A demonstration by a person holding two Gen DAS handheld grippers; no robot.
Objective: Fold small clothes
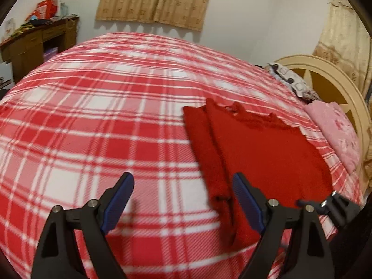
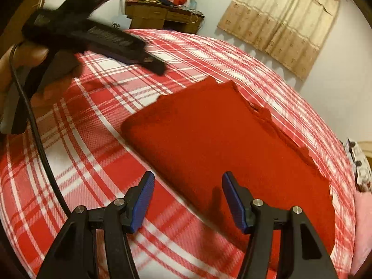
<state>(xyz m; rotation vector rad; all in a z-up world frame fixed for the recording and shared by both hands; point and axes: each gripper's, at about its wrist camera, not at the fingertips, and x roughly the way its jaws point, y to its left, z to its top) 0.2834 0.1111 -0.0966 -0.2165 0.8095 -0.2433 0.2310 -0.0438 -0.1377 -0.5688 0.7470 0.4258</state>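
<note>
Your red garment [image 2: 223, 144] lies flat on the red-and-white plaid blanket [image 1: 93, 121], toward the right side of the bed and nearer the headboard [image 1: 334, 86] end. It's a fuzzy, knit-looking piece in one solid red, folded into a long rectangle. In the left wrist view you can see one narrower strip lying along its left edge, with a fold line running between that strip and the wider panel. The far end is uneven, with a ragged or scalloped edge and a small notch that looks like a neckline; the near edge is straight and smooth in the right wrist view.

Your left gripper [image 1: 183, 181] has its blue pads spread wide with nothing between them, held above the blanket with its right finger over the garment's near left edge. Your right gripper [image 2: 188, 181] is likewise spread and holding nothing, poised over the near corner of the garment, its right finger above the red cloth and its left finger above the plaid.

A pink pillow [image 1: 334, 130] sits just right of the garment against the headboard, a patterned pillow [image 1: 290, 81] beyond it. A cluttered wooden desk [image 1: 39, 44] stands far left under a beige curtain [image 1: 155, 0]
</note>
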